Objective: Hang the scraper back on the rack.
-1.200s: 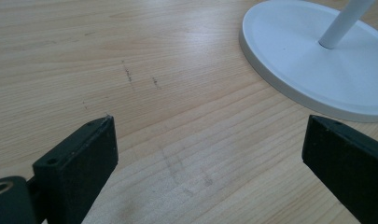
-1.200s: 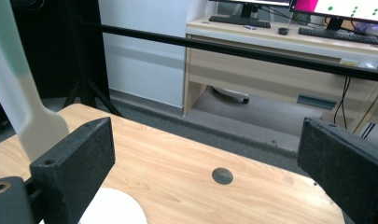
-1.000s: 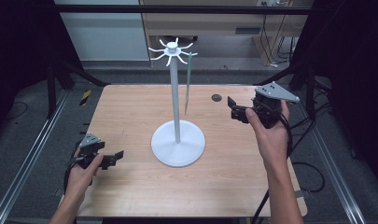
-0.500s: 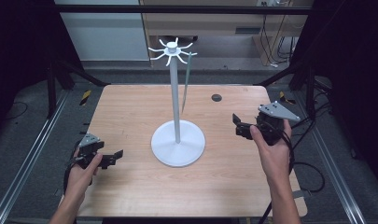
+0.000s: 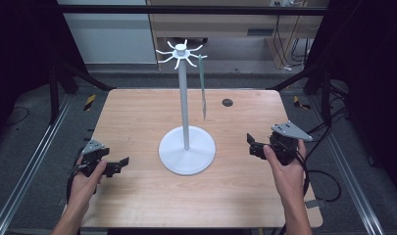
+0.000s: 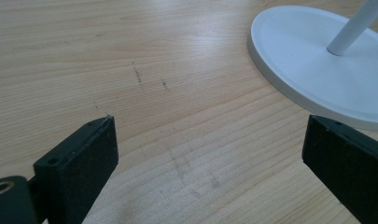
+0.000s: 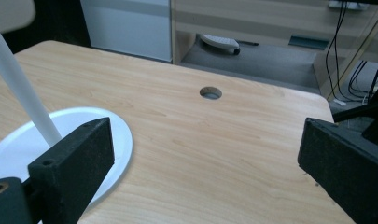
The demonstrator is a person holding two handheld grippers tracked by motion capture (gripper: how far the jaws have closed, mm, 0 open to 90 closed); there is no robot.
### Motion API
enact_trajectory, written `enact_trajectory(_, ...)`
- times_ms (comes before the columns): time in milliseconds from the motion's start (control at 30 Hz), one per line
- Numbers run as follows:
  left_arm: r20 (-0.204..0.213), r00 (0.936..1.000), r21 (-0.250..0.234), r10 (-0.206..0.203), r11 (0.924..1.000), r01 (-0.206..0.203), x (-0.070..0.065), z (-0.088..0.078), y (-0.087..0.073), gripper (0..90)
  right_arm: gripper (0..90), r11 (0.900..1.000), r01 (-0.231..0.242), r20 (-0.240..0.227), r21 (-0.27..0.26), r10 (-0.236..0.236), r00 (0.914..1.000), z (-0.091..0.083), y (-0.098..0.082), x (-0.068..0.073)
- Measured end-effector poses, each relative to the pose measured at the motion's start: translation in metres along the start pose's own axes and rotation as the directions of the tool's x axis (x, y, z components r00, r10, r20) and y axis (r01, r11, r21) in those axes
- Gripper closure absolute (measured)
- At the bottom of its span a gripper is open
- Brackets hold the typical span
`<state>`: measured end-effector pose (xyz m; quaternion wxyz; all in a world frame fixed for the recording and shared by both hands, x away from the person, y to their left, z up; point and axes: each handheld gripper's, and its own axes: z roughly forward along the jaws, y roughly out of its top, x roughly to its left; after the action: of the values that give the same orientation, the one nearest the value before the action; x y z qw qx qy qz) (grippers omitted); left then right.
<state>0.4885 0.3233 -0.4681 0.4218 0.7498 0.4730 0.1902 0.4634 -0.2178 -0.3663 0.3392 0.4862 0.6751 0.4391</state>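
One white stand with a round base, upright.

I see a white stand upright at the table's centre: a round flat base, a thin straight pole, and a crown of short curved hooks at the top. From a hook at about 3 o'clock on the crown hangs 1 slim grey-green strip, straight down, its lower tip above the tabletop, just beside the pole and apart from it.
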Motion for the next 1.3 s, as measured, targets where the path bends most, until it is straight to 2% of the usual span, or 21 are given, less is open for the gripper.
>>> enact_trajectory(167, 0.004, 0.9999, -0.004, 0.012, 0.9999, -0.012, 0.0, -0.001, 0.0, 3.3, 4.3, 1.0, -0.004, 0.001, 0.031, 0.003, 1.0, 0.006, -0.014, 0.0)
enact_trajectory(500, 0.008, 1.0, -0.004, 0.006, 1.0, -0.006, 0.0, 0.0, 0.0, 3.4, 4.3, 0.996, -0.011, -0.008, 0.087, 0.012, 0.9999, 0.016, -0.035, 0.001)
enact_trajectory(633, -0.012, 0.9999, -0.002, 0.01, 0.9999, -0.01, 0.0, 0.0, 0.0, 3.9, 4.4, 0.994, -0.021, -0.012, 0.103, 0.023, 0.9997, 0.02, -0.043, 0.001)
enact_trajectory(1300, -0.013, 0.9998, -0.001, 0.012, 0.9999, -0.012, 0.0, 0.001, -0.001, 4.0, 4.8, 0.978, -0.049, -0.015, 0.203, 0.053, 0.9985, 0.041, -0.081, -0.001)
